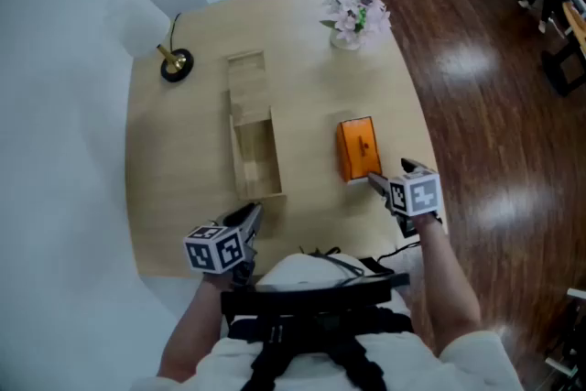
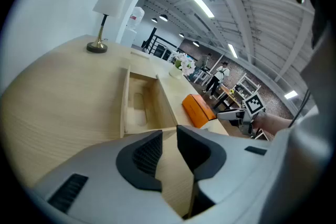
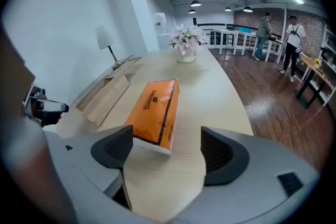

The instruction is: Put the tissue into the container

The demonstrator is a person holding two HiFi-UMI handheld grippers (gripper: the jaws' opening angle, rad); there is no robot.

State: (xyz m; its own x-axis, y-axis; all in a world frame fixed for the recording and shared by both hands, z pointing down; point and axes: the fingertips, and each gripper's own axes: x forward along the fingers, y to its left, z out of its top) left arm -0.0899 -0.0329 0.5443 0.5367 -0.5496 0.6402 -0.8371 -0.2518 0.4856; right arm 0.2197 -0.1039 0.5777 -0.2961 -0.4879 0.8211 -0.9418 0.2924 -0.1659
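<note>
While the left gripper (image 2: 168, 147) hangs over the table's (image 1: 179, 197) near edge, jaws slightly apart on nothing, the wooden container (image 1: 234, 156) lies open mid-table; the orange tissue pack (image 1: 356, 148) lies flat to its right; the right gripper (image 3: 164, 152) is spread wide just short of the pack.

Pale wooden table (image 1: 183, 188), rounded edge: open wooden container (image 1: 256, 151) near centre, orange tissue pack (image 1: 356, 148) at 3 o'clock, brass-footed lamp (image 1: 174, 64) at 10 o'clock, flower vase (image 1: 352, 16) at 1 o'clock.
</note>
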